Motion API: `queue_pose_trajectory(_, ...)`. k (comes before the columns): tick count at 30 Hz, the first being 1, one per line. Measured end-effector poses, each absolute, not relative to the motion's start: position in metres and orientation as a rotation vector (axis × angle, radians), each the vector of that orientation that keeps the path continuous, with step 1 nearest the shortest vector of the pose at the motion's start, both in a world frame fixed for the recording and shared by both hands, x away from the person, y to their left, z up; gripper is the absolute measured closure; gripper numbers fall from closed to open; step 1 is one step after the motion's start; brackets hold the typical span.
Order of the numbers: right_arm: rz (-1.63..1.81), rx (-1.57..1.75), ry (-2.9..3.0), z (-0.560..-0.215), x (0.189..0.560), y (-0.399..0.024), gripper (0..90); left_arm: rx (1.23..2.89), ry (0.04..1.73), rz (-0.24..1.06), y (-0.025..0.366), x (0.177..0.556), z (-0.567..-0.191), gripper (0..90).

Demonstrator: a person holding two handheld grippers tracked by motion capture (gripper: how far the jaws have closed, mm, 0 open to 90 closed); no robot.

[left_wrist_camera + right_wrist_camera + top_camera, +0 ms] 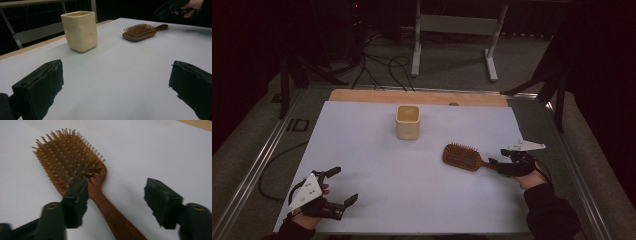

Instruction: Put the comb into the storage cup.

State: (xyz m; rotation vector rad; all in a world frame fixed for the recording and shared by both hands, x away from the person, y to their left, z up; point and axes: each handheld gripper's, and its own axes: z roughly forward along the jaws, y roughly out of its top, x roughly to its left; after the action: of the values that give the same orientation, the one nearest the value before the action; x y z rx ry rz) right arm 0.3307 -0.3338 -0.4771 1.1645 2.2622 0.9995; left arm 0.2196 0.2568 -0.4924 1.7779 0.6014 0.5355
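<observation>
Jaws of my right gripper [116,200] stand part-open astride the hairbrush [75,167] handle; left pad's just beside the neck, right pad apart, no squeeze yet. Brush lies bristles-up on the white surface [377,175], right of centre. My left gripper [339,185] sits near-left, jaws wide, holding nothing. Farther back, centre: cream cup [407,121], upright.

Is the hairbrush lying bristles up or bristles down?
Bristles up. The hairbrush lies flat on the white sheet, its pins pointing upward in both gripper views.
</observation>
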Motion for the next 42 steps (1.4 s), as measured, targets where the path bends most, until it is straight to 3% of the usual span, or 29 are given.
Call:
queue_pose_trajectory(7, 0.951, 1.192, 2.267, -0.480, 0.336, -0.335, 52.4, 1.778, 0.601, 0.535, 0.257, 0.220, -0.492, 0.1)
queue_pose_trajectory(13, 0.897, 1.205, 2.281, -0.484, 0.338, -0.334, 71.7, 1.777, 0.601, 0.533, 0.257, 0.219, -0.492, 0.0)
queue_pose_trajectory(20, 0.852, 1.207, 2.305, -0.486, 0.342, -0.333, 87.4, 1.778, 0.601, 0.533, 0.257, 0.219, -0.492, 0.0)
queue_pose_trajectory(42, 0.756, 1.181, 2.394, -0.496, 0.345, -0.327, 90.0, 1.768, 0.599, 0.541, 0.257, 0.219, -0.491, 0.0)
